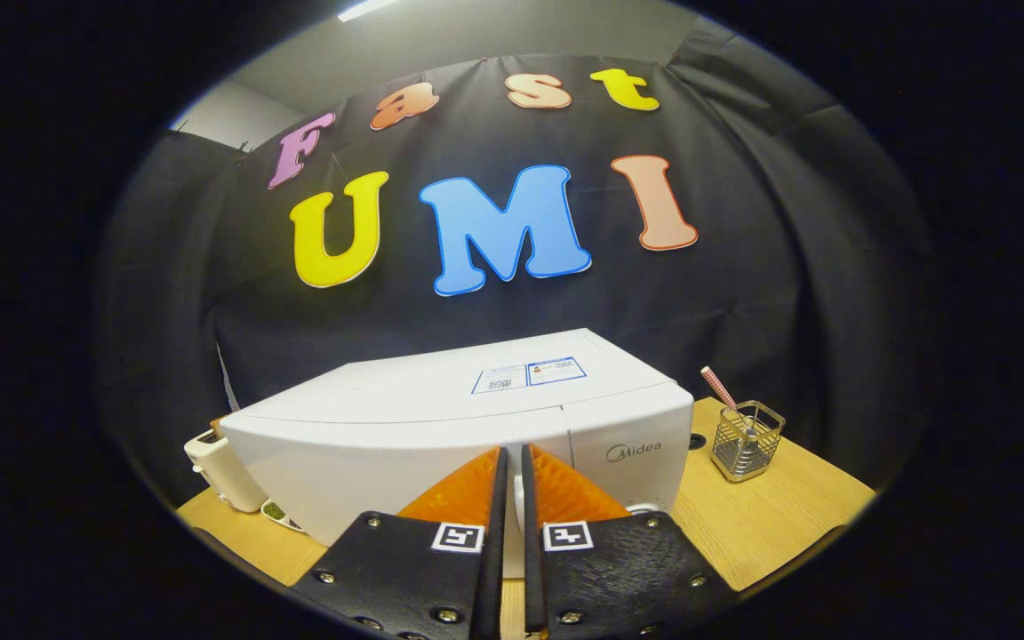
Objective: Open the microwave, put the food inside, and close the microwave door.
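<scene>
The claw (513,462) has its fingers nearly together, gripping nothing, tips at the front of the white box-shaped microwave (468,427) at twelve o'clock on the wooden worktop (770,516). Its door looks closed, probably unopened; every step seems left.

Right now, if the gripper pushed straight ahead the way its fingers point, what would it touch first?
Most likely the white microwave: the gripper, fingers nearly closed with a thin gap, aims at its front face, near the seam between door and control panel. How far off it is can't be judged.
</scene>
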The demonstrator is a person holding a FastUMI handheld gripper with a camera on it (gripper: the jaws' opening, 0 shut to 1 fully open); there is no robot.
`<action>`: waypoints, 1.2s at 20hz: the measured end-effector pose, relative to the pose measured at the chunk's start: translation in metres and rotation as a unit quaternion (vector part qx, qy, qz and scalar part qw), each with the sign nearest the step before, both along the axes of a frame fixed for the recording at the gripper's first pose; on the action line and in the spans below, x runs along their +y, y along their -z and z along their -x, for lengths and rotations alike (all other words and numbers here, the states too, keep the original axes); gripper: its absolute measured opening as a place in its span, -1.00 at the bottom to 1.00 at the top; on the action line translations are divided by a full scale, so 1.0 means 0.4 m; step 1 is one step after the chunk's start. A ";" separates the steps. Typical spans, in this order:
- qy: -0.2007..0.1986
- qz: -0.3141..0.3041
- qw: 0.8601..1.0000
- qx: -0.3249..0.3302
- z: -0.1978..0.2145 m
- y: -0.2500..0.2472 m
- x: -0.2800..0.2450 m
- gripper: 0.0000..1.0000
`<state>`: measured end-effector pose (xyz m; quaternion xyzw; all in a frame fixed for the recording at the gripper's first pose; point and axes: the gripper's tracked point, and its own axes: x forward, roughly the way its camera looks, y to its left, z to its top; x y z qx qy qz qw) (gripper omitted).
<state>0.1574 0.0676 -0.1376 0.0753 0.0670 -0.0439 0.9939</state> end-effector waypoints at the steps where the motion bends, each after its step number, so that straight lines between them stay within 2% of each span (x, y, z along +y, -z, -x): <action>1: 0.000 0.009 1.000 -0.007 0.001 -0.004 0.002 -0.79; 4: -0.021 -0.007 1.000 -0.013 0.015 -0.011 0.011 -0.80; 5: -0.030 -0.017 0.999 -0.018 0.035 -0.018 0.012 -0.63; 6: -0.036 -0.018 0.999 -0.019 0.055 -0.024 0.016 -0.43; 7: -0.037 -0.012 0.999 -0.017 0.075 -0.025 0.012 0.04; 8: -0.037 -0.003 0.999 -0.017 0.097 -0.035 0.008 0.30; 9: -0.032 0.003 0.999 -0.023 0.122 -0.058 -0.002 0.79; 10: -0.032 0.007 0.999 -0.033 0.147 -0.079 -0.005 0.92; 14: -0.038 0.004 0.997 -0.064 0.265 -0.199 -0.004 0.92; 17: -0.035 0.023 0.994 -0.099 0.339 -0.324 -0.018 0.92; 24: -0.033 0.048 0.991 -0.122 0.430 -0.503 -0.060 0.92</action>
